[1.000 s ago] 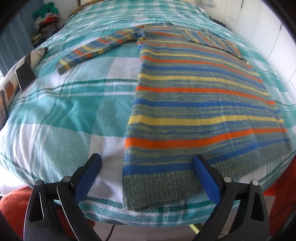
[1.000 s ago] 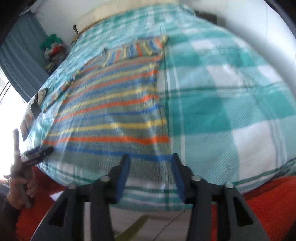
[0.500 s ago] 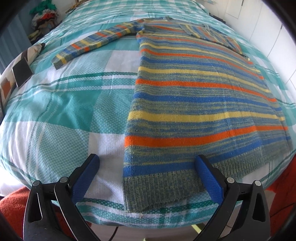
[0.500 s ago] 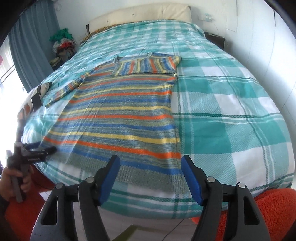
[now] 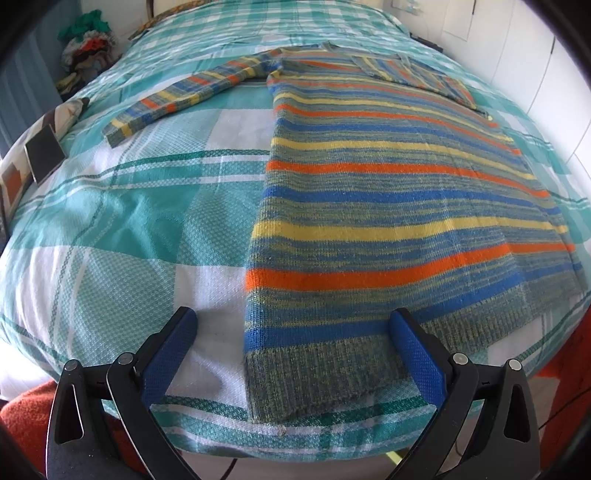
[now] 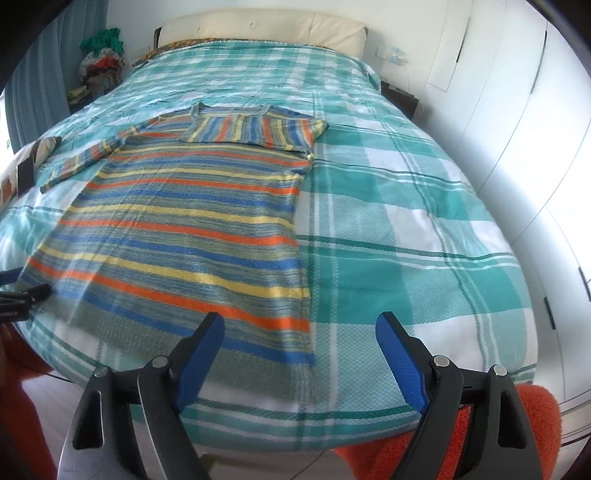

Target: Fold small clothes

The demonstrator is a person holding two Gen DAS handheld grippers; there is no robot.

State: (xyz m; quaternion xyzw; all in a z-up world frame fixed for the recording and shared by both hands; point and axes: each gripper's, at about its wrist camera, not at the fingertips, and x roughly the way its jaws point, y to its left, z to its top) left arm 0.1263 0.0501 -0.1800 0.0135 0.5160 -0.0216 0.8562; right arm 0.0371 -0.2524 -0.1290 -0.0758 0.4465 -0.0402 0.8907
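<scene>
the left gripper hangs over the near end of the bed with its blue pads spread wide and nothing pinched; the sweater's ribbed hem and its near left corner lie below and between the pads, and whether a pad brushes the knit cannot be told. the right gripper has just been opening its jaws and now stands wide, released, with the sweater's near right corner and hem under the gap and no cloth caught between the pads. the striped sweater lies flat on the teal checked bedspread, hem toward the foot edge, neck toward the headboard. its right sleeve is folded across the chest, while the left sleeve stretches out over the cover. on the right side of the garment a broad stretch of bare bedspread runs to the bed's edge by the white wall; on the left there is open cover up to a patterned cushion at the bed's rim. a pile of clothes sits beyond the far left corner, and orange rug shows below the foot edge.
</scene>
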